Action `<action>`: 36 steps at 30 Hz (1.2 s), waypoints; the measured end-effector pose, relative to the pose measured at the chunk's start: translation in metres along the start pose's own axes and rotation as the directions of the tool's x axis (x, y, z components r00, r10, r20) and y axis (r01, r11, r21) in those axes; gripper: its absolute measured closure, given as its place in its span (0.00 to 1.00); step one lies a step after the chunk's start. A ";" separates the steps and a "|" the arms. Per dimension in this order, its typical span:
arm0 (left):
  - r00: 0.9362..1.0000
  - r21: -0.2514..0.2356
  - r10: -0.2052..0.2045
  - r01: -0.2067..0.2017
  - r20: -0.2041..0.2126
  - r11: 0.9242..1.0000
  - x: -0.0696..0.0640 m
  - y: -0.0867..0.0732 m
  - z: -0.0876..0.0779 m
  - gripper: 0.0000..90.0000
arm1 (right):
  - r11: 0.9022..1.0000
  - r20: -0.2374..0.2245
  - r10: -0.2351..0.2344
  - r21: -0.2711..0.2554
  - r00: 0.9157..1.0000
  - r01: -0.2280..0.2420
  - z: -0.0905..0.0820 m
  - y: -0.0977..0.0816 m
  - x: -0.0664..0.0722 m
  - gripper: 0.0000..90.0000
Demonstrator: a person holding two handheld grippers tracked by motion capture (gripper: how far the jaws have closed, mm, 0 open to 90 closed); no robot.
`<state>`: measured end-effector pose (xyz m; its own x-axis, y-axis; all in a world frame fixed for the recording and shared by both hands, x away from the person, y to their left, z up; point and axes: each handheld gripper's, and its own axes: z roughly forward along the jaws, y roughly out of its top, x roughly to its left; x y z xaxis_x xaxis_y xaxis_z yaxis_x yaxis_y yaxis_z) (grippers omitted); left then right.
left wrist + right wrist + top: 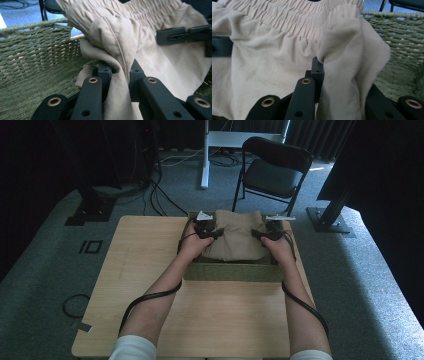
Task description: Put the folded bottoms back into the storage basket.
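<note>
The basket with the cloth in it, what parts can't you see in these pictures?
- Basket floor: high view, covered by the beige garment.
- Left gripper jaw tips: left gripper view, wrapped in pinched fabric.
- Right gripper far jaw: right gripper view, behind a fabric fold.
- Garment's lower part: bundled, so its type stays unclear.

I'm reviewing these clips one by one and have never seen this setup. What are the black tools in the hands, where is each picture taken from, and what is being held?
There is no robot here: a person holds a two-jaw tool in each hand. The high view looks down from above the person's side of a wooden table. On the table stands a green woven basket, with a beige garment with a gathered elastic waistband in it. The left gripper and the right gripper grip the garment's two sides. The other two pictures come from cameras riding on the grippers, looking along their black jaws. Each shows its jaws pinched shut on a fold of cloth, with the basket's woven wall beside it.
</note>
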<state>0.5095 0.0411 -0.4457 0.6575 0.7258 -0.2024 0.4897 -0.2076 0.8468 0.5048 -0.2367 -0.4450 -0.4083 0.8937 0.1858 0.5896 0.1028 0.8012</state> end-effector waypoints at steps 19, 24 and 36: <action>0.997 0.081 -0.076 0.078 -0.029 0.994 0.021 -0.021 0.038 0.88 | 0.995 0.018 0.042 0.084 0.999 -0.044 0.045 -0.016 -0.016 0.86; 0.996 0.113 -0.086 0.089 -0.028 0.990 0.023 -0.028 0.047 0.87 | 0.989 0.030 0.055 0.133 0.998 -0.058 0.051 -0.022 -0.021 0.86; 0.992 0.210 -0.109 0.119 -0.060 0.970 0.032 -0.039 0.056 0.83 | 0.957 0.037 0.085 0.274 0.996 -0.092 0.070 -0.030 -0.023 0.84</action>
<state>0.5431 0.0354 -0.5128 0.5648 0.7820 -0.2635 0.6737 -0.2525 0.6946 0.5454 -0.2296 -0.5134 -0.3307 0.9147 0.2322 0.7928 0.1358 0.5941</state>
